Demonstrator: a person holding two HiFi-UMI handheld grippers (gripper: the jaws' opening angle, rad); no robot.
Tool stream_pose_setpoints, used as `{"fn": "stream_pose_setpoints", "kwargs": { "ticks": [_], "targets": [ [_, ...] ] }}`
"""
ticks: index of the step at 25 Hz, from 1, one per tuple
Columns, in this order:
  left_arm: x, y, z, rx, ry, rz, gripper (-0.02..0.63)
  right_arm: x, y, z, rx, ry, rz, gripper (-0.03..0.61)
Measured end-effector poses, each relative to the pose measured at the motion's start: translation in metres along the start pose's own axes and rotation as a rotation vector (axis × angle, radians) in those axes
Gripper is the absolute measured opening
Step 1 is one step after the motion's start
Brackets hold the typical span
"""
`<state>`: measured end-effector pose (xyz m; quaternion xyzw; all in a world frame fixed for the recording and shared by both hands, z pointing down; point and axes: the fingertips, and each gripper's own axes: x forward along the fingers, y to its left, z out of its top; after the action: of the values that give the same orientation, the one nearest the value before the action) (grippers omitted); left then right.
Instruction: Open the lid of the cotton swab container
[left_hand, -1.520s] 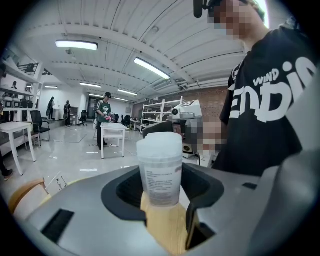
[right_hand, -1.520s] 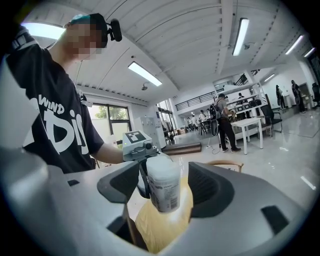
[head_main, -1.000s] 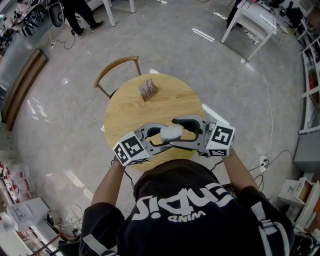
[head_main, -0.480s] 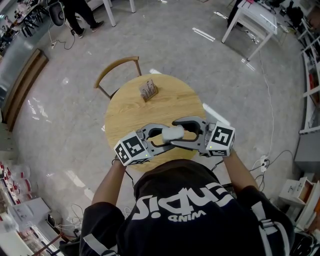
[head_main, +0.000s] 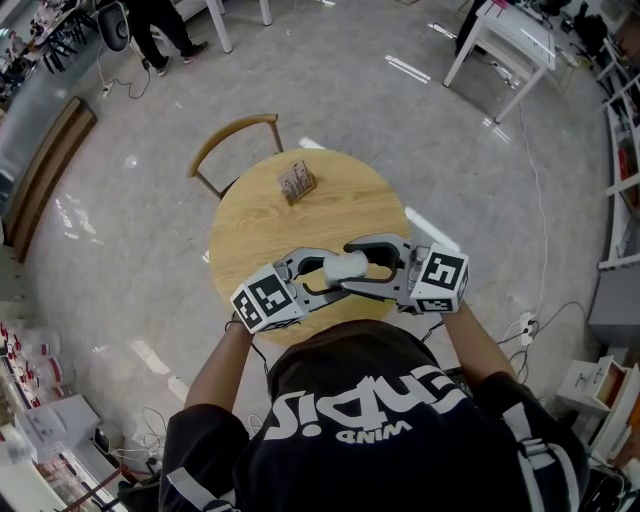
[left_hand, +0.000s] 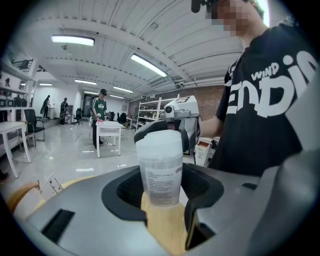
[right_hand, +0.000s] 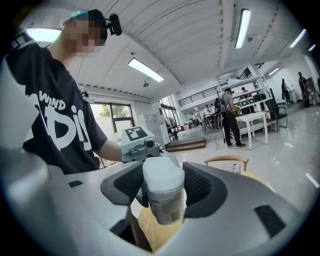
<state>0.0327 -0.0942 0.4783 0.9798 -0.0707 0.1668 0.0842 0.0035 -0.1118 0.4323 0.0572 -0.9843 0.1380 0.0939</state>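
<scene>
A clear cotton swab container (head_main: 345, 266) with a white lid (right_hand: 162, 175) is held upright above the round wooden table (head_main: 260, 215), close to its near edge. My left gripper (head_main: 322, 272) comes in from the left and is shut on the container's body (left_hand: 159, 172). From the right, my right gripper (head_main: 362, 266) has its jaws around the top, and both pads press on the lid. In the left gripper view the right gripper (left_hand: 180, 120) stands behind the container. The left gripper (right_hand: 137, 142) shows behind it in the right gripper view.
A small card holder (head_main: 296, 179) stands at the table's far side. Beyond the table is a wooden chair (head_main: 232, 135). A white table (head_main: 510, 40) stands far back right, and grey floor surrounds the round table.
The right gripper's jaws have drawn in onto the container's lid. Both grippers and the container have barely shifted otherwise.
</scene>
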Motion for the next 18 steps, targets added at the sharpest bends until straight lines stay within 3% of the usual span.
{"fn": "stream_pose_setpoints", "kwargs": {
  "ticks": [3, 18],
  "targets": [
    [0.002, 0.002, -0.004, 0.043, 0.026, 0.021, 0.219, 0.0, -0.002, 0.001, 0.073, -0.021, 0.01, 0.239],
    [0.006, -0.003, -0.014, 0.067, 0.067, 0.018, 0.219, -0.001, -0.005, -0.007, 0.281, 0.024, 0.065, 0.239]
  ]
}}
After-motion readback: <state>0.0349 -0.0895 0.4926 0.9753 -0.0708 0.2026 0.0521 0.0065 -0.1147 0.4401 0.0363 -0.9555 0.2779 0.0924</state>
